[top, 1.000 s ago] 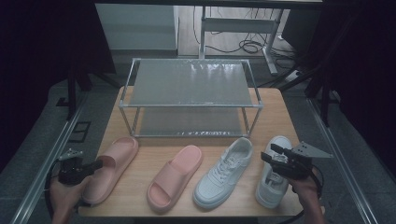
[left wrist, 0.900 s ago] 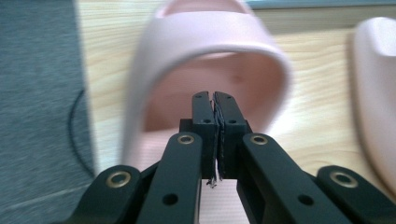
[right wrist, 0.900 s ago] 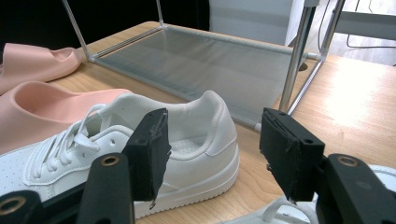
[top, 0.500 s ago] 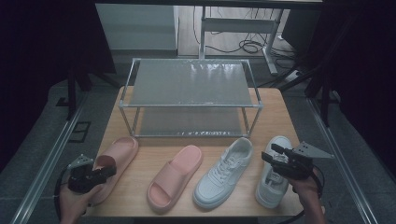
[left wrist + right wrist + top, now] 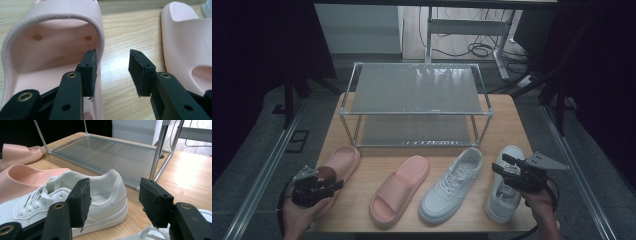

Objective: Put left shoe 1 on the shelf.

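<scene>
Your left tongs [image 5: 111, 72] stand parted and hold nothing, astride the inner side wall of the leftmost pink slipper [image 5: 50, 42]: one jaw inside the slipper, the other over the bare surface [image 5: 362, 210]. This looks like the start of a pick, probably toward the two-tier rack [image 5: 417, 90] behind. Next, close on that wall. The second slipper [image 5: 399, 190] and the first white sneaker [image 5: 82, 197] lie untouched mid-row. Your right tongs [image 5: 113, 202] hover agape and empty over the far-right sneaker [image 5: 504, 187]; lower them to its collar.
</scene>
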The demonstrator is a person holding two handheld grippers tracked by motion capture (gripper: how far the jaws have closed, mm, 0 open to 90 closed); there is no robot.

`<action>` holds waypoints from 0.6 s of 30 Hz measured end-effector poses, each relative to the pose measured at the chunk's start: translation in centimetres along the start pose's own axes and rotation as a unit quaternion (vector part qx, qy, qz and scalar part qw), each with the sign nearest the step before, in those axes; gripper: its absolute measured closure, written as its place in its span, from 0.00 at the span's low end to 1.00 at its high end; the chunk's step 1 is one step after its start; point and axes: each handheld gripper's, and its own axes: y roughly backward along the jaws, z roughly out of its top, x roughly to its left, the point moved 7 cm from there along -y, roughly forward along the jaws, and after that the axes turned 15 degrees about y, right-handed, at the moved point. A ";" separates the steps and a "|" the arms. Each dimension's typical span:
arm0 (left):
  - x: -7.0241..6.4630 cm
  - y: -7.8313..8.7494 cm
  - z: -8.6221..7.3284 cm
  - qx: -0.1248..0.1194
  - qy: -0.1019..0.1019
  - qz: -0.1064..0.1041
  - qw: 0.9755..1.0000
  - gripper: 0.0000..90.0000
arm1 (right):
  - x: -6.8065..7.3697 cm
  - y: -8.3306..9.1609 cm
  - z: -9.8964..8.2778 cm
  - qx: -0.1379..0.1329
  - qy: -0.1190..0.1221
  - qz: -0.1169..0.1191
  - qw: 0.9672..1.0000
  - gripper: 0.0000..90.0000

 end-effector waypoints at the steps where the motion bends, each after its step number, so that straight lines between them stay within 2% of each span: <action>1: 0.0 0.0 0.1 -0.001 0.001 0.002 1.000 0.64 | 0.0 0.0 0.0 0.000 0.000 0.000 1.000 0.47; 18: 0.6 -1.4 0.6 -0.004 0.008 0.012 1.000 0.65 | 0.0 0.0 0.0 -0.001 0.001 -0.001 1.000 0.47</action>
